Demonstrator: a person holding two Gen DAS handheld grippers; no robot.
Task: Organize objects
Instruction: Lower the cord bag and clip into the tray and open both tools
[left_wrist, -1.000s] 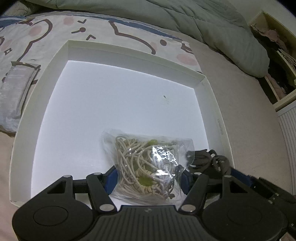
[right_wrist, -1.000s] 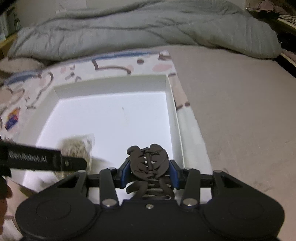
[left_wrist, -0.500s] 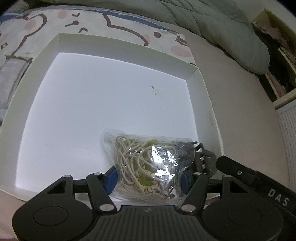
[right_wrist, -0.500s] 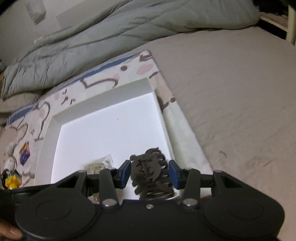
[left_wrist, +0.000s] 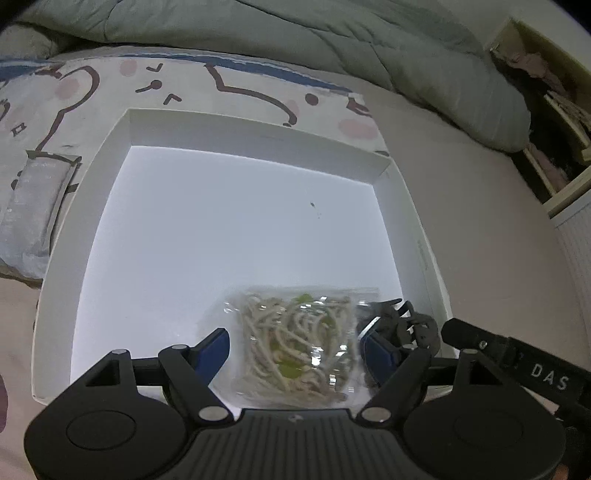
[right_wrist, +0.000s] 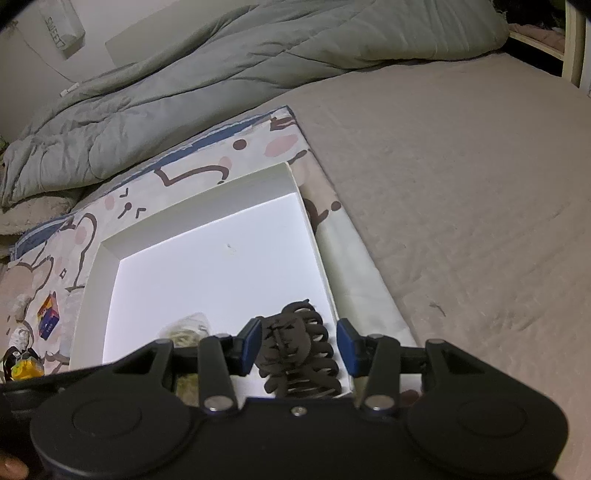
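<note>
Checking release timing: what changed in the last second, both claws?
Left claw has just been opening; its pads now stand clear of the clear bag of cords, which lies in the white box. Right claw rolled; the brown hair clip stays between its pads.

A clear glossy plastic bag (left_wrist: 306, 339) is glinting over pale matt cords. The hair clip (right_wrist: 299, 350) is showing matt dark brown plastic. The white box (left_wrist: 255, 136) is looking like smooth matt card. The quilt (right_wrist: 229, 62) is lying as soft, creased grey-green cloth.
</note>
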